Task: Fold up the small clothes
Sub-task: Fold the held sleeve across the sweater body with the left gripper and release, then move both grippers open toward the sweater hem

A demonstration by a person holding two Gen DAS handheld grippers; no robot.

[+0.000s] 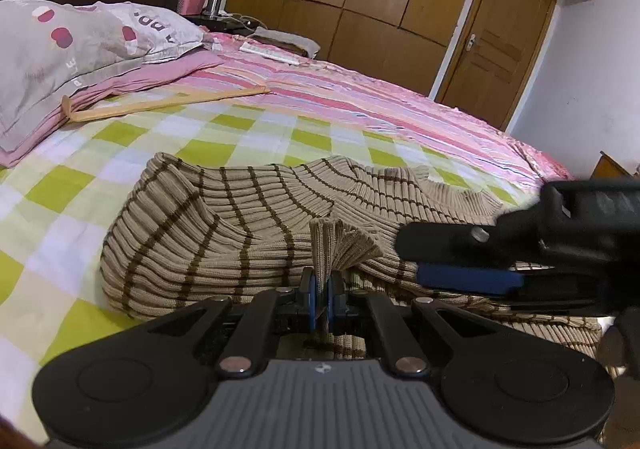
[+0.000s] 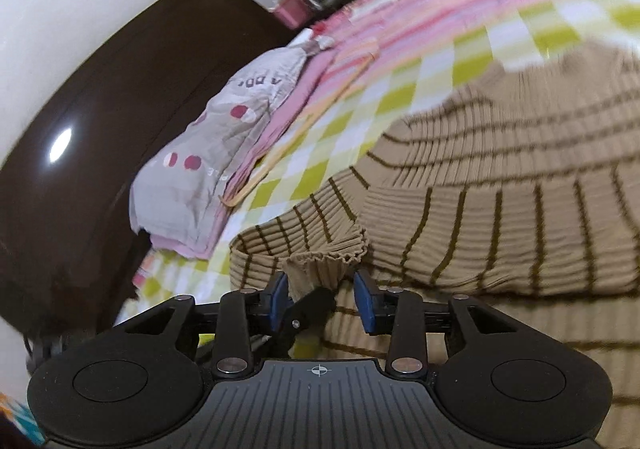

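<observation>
Pillowcase point(image 1: 60, 49), grey with red dots: printed capitals partly legible. Near its right end, upside down in the left wrist view, letters resembling "A P P"; folds cut off the rest. Lower on the same pillowcase, small white letters, roughly "E L"; uncertain. Right wrist view shows the same print, blurred, about "A D D". No other legible text.

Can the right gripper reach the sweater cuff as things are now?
Probably yes: the right gripper stands open with the cuff between its pads, though the left gripper already pinches it.
</observation>
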